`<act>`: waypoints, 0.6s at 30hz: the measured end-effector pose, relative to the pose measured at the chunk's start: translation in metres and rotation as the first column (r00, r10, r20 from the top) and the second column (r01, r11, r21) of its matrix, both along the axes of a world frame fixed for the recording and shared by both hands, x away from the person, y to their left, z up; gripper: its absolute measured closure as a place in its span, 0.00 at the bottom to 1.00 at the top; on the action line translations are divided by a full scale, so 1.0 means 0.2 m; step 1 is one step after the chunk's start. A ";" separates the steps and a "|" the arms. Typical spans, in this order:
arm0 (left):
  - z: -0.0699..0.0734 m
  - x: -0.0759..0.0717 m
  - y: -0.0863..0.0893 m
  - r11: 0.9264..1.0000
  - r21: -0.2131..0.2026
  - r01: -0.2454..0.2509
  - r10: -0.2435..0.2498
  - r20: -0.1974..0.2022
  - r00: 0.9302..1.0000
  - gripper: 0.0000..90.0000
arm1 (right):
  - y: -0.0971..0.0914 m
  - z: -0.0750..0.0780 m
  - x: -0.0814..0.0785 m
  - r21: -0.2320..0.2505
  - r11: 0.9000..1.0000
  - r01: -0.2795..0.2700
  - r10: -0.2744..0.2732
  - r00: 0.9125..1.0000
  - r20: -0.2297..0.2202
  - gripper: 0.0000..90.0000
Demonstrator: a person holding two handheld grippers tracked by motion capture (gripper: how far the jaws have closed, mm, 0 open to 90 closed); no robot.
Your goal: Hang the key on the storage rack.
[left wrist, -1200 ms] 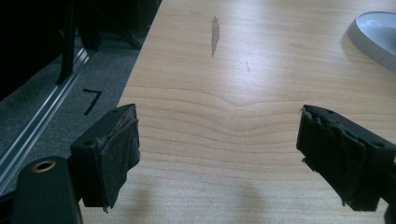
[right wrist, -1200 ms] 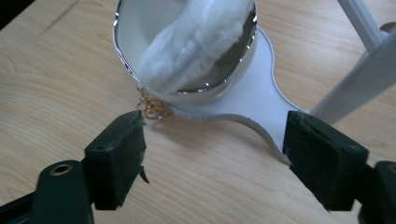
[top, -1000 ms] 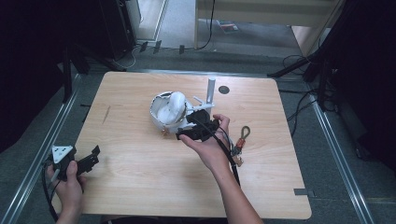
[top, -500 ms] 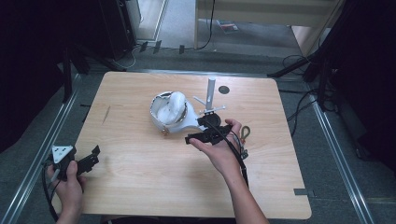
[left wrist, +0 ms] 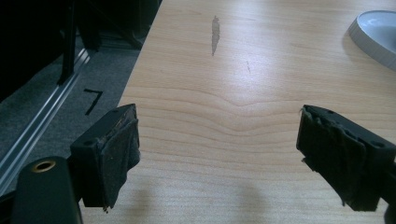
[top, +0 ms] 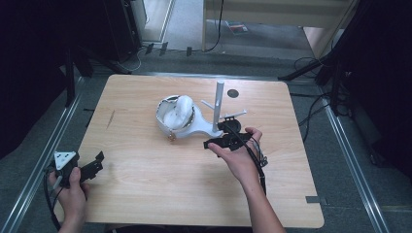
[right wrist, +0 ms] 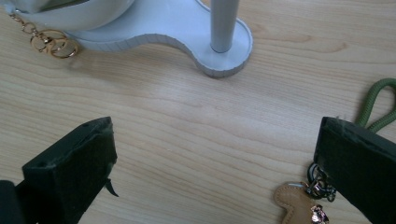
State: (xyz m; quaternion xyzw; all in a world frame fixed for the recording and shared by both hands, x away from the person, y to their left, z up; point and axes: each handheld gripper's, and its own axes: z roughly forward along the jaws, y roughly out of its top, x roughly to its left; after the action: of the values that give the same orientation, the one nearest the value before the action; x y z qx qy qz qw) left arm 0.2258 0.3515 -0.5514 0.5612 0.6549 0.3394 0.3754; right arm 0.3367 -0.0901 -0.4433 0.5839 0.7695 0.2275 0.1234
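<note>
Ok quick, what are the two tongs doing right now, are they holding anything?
Left tongs: open, holding nothing, over bare table.
Right tongs: open, just opened wider, holding nothing; keychain lies by one jaw.

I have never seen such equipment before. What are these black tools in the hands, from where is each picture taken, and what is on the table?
A person holds a hand tool with two black jaws in each hand. The high view looks down on the wooden table: the left gripper waits near the table's edge, and the right gripper is near a white stand with a tray. The other two pictures come from cameras riding on the tools, looking along their jaws. Both pairs of jaws stand open and hold nothing. In the right gripper view, a gold chain hangs from the tray, and a tan keychain with a green cord lies by the right jaw.
</note>
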 end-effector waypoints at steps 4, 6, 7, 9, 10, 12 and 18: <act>0.00 0.00 0.00 1.000 0.000 0.000 0.000 -0.001 1.000 0.15 | -0.03 -0.01 0.02 -0.001 1.000 0.024 -0.024 0.999 -0.021 0.00; 0.00 0.00 0.00 1.000 0.000 0.000 0.000 -0.001 1.000 0.15 | -0.06 -0.03 0.03 -0.005 0.999 0.041 -0.041 0.998 -0.038 0.00; 0.00 0.00 0.00 1.000 -0.001 0.000 0.000 -0.001 1.000 0.15 | -0.07 -0.03 0.04 -0.003 0.999 0.043 -0.043 0.998 -0.043 0.00; 0.00 0.00 0.00 1.000 0.000 0.000 0.000 -0.001 1.000 0.15 | -0.08 -0.04 0.04 -0.003 0.999 0.048 -0.048 0.998 -0.047 0.00; 0.00 0.00 0.00 1.000 0.000 0.000 0.000 -0.001 1.000 0.15 | -0.09 -0.05 0.05 -0.007 0.998 0.061 -0.062 0.996 -0.060 0.00; 0.00 0.00 0.00 1.000 0.000 0.000 0.000 -0.001 1.000 0.15 | -0.11 -0.06 0.06 -0.011 0.998 0.068 -0.069 0.995 -0.068 0.00; 0.00 0.00 0.00 1.000 0.000 0.000 0.000 0.000 1.000 0.15 | -0.16 -0.08 0.08 -0.017 0.995 0.097 -0.098 0.991 -0.087 0.00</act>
State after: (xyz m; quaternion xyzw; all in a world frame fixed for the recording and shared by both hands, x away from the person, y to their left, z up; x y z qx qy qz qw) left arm 0.2258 0.3515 -0.5514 0.5612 0.6550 0.3395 0.3753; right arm 0.3529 -0.1224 -0.4601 0.6296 0.7460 0.1904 0.1041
